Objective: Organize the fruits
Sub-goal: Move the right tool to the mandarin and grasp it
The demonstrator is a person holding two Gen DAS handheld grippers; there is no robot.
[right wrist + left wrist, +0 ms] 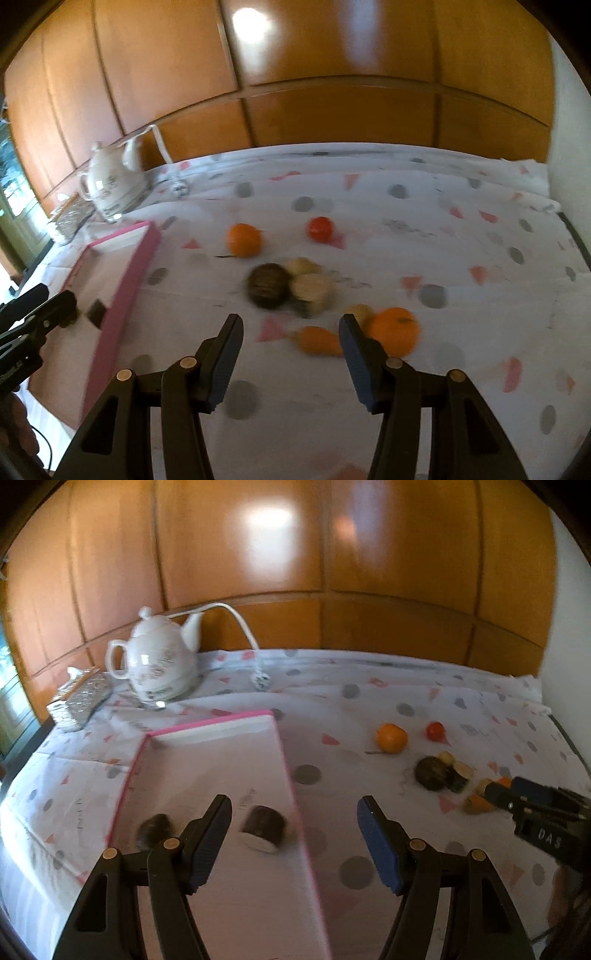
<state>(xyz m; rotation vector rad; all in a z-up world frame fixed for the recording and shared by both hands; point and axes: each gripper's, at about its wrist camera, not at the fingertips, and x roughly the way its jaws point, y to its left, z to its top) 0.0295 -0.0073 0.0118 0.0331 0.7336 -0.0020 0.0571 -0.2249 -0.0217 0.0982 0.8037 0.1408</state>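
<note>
A pink-rimmed white tray lies on the patterned cloth; it also shows in the right wrist view. In it lie a dark halved fruit and a dark round fruit. My left gripper is open and empty above the tray's right edge. Loose on the cloth are an orange, a red tomato, a dark round fruit, pale cut pieces, a carrot-like piece and a second orange. My right gripper is open and empty just before the carrot piece.
A white teapot with a cord stands at the back left beside a silver box. Wooden wall panels close the back. The table edge runs along the right.
</note>
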